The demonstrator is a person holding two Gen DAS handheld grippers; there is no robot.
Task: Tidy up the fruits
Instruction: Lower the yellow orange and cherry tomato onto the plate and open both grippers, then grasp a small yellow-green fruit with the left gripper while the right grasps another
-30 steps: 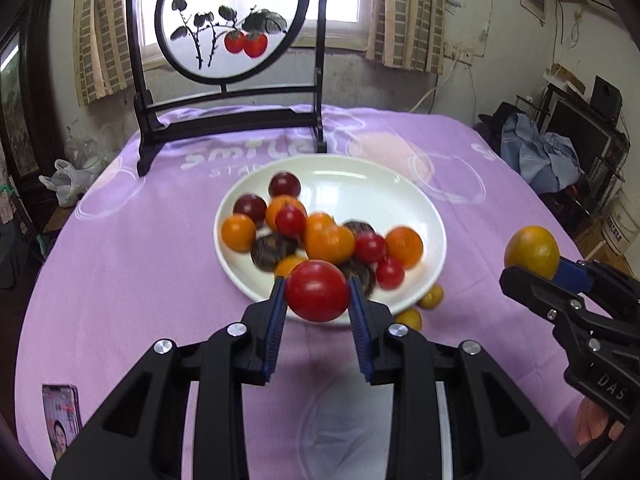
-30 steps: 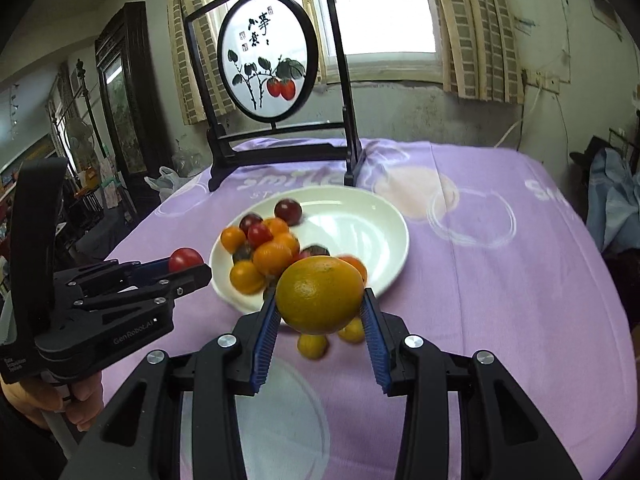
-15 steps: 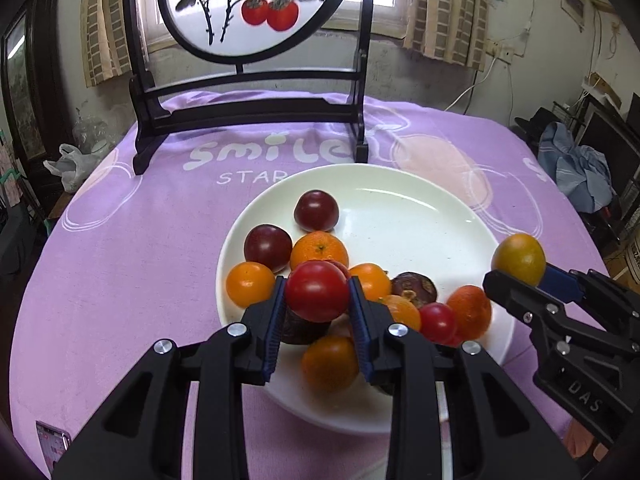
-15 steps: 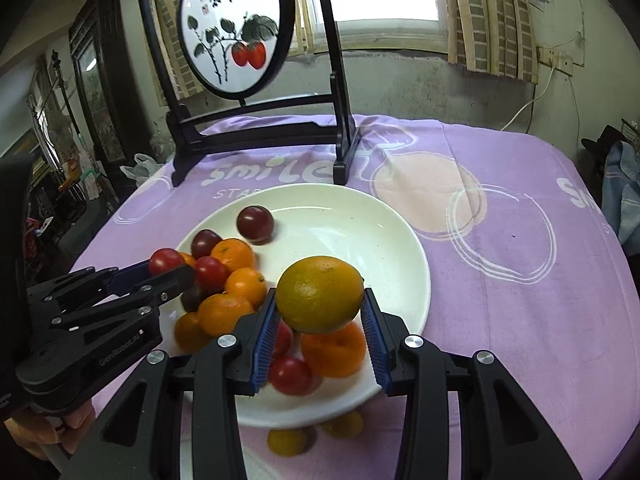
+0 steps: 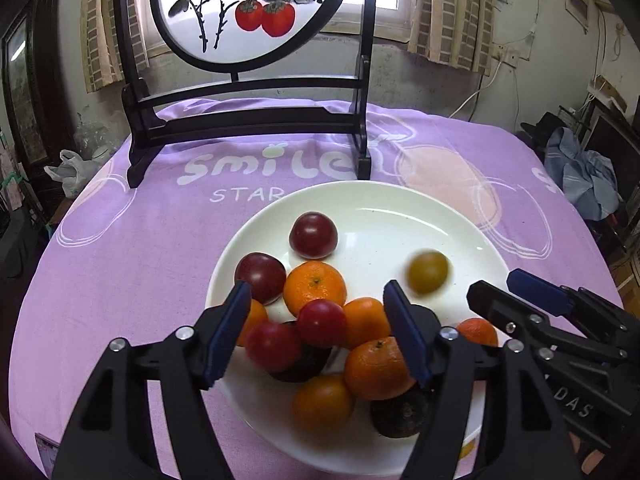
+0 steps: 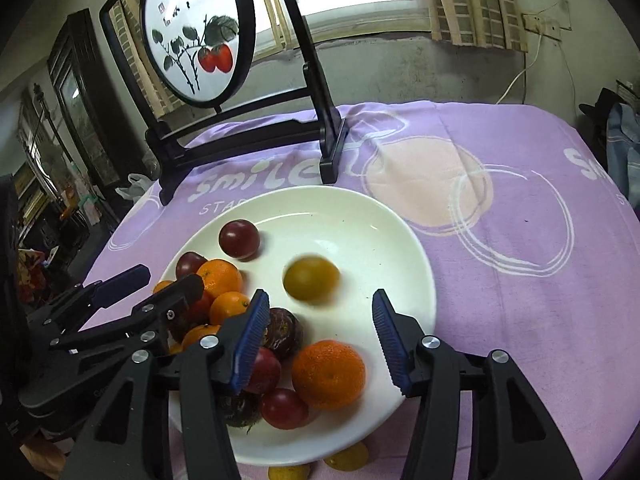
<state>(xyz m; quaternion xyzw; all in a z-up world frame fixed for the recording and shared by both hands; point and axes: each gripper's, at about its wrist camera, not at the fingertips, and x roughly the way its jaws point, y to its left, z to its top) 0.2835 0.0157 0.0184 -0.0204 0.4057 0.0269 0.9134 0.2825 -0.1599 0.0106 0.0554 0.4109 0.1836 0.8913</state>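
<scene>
My right gripper [image 6: 318,334] is spread wide over the plate [image 6: 400,240], empty; the yellow-green fruit [image 6: 311,279] sits blurred on the bare white part, likely rolling. My left gripper [image 5: 318,330] is spread too, above a red tomato [image 5: 321,323] on the pile. I should lift both straight up, clear of the heap, then fetch the yellow fruits [image 6: 347,456] beside the rim.

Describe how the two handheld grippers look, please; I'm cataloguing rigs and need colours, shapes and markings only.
Both the left gripper and the right gripper are matte black, angular linkage frames with silver screw heads at the joints. Each ends in two fingers faced with blue ribbed pads. White lettering reading "DAS" shows on the right gripper's side in the left wrist view. No cables or sleeves are visible.
</scene>
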